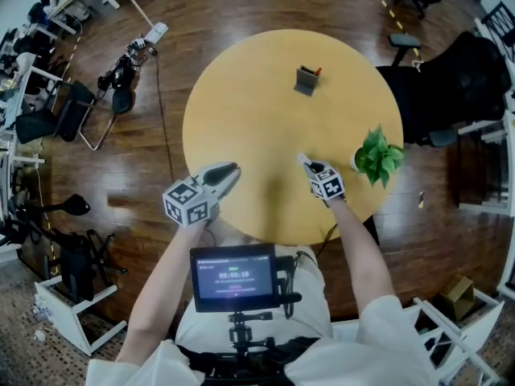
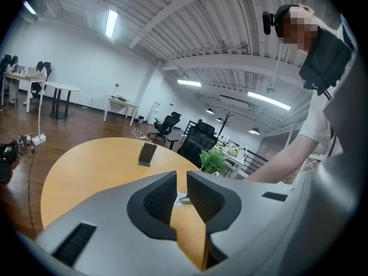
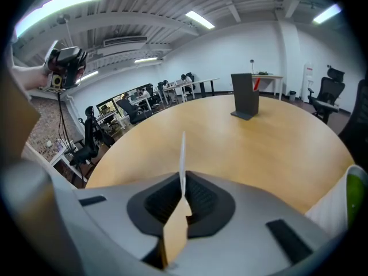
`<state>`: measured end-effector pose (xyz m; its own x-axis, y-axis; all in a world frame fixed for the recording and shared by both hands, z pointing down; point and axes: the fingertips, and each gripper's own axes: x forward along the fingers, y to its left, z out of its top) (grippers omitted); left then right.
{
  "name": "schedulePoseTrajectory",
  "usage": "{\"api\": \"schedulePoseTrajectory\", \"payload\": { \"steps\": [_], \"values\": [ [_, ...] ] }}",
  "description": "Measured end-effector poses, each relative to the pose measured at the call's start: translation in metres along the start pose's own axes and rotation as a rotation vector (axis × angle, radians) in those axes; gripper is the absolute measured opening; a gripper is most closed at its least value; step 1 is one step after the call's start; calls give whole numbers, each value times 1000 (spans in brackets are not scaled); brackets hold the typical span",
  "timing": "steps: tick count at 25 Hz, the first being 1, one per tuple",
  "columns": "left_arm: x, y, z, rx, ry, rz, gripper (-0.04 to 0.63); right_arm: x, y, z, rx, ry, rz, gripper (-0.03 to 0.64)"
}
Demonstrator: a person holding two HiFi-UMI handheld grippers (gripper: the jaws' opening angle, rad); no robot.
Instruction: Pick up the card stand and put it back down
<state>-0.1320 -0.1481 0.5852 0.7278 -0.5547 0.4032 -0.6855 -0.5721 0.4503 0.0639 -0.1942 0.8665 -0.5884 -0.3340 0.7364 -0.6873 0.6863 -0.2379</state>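
Observation:
The dark grey card stand [image 1: 306, 80] stands upright on the far part of the round wooden table [image 1: 233, 95], with something small and red beside it. It also shows in the left gripper view [image 2: 147, 153] and the right gripper view [image 3: 245, 96]. My right gripper [image 1: 305, 162] hovers over the near right of the table, well short of the stand. It [image 3: 183, 199] is shut on a thin white card [image 3: 182, 157], seen edge-on and sticking up from the pads. My left gripper [image 1: 233, 170] hangs at the table's near left edge, its jaws [image 2: 181, 191] a narrow gap apart and empty.
A small green potted plant [image 1: 378, 158] stands at the table's right edge, close to my right gripper. Black office chairs [image 1: 451, 79] sit beyond the table on the right, and chairs and cables [image 1: 121, 75] lie on the wooden floor to the left.

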Motion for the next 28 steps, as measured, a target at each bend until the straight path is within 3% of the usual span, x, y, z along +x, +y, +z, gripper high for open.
{"api": "schedulePoseTrajectory", "payload": {
  "steps": [4, 16, 22, 28],
  "values": [
    [0, -2, 11, 15, -31, -32, 52, -16, 14, 17, -32, -31, -3, 29],
    [-2, -7, 55, 89, -83, -170, 49, -74, 55, 84, 12, -154, -33, 28],
    [-8, -6, 69, 53, -120, -233, 48, -96, 65, 117, 87, -164, -59, 28],
    [-11, -3, 76, 48, -131, -270, 46, -127, 80, 139, 63, -176, -85, 28]
  ]
}}
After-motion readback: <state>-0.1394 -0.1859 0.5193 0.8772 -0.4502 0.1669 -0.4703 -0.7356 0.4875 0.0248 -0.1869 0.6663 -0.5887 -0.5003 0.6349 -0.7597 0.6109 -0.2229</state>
